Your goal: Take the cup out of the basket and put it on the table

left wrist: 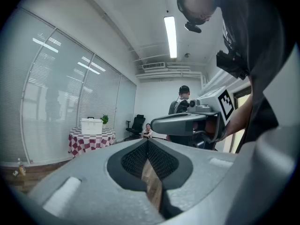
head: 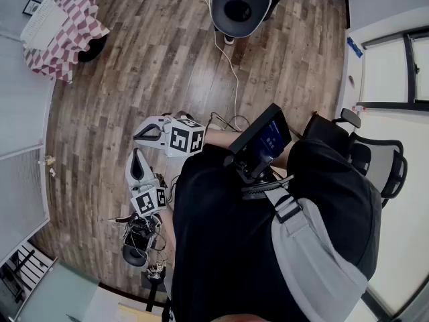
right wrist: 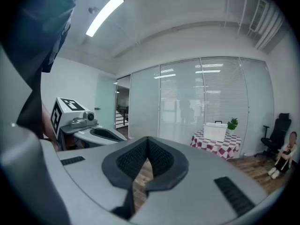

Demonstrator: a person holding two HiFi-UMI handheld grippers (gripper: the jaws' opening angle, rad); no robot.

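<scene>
- Head view: you stood on the wood floor (head: 167,59), well apart from the checked-cloth table (head: 80,19) at the far corner. The white basket (head: 41,23) sat on that table. No cup showed anywhere, so I judged it lay inside the basket, hidden by the wall. Your left gripper (head: 136,154) and right gripper (head: 137,134) hung close to your body, near each other and over bare floor.
- Left gripper view: the left gripper's pads met at the tips and had hold of nothing. Only floor showed through the slit behind them. The basket (left wrist: 91,125) sat small on the table at the left, and the right gripper floated just beside at the right.
- Right gripper view: the right gripper's jaws were likewise pressed together and empty. The basket (right wrist: 216,131) stood on the table right of centre, with a plant (right wrist: 232,123) just beside it. Again no cup could be made out.
- Handling, as a judgement only:
  - With the cup unseen, you could not know its material.
  - A cup is likely light and stiff, but a glazed or glass one would be slippery and breakable, and a paper one would crush.
  - You would have needed to spread the jaws wide first.
  - The best hold was across the wall just below the rim, one pad inside and one outside, or around the body if it fitted.
  - A gentle squeeze and a straight lift would have kept it clear of the basket's wall.
</scene>
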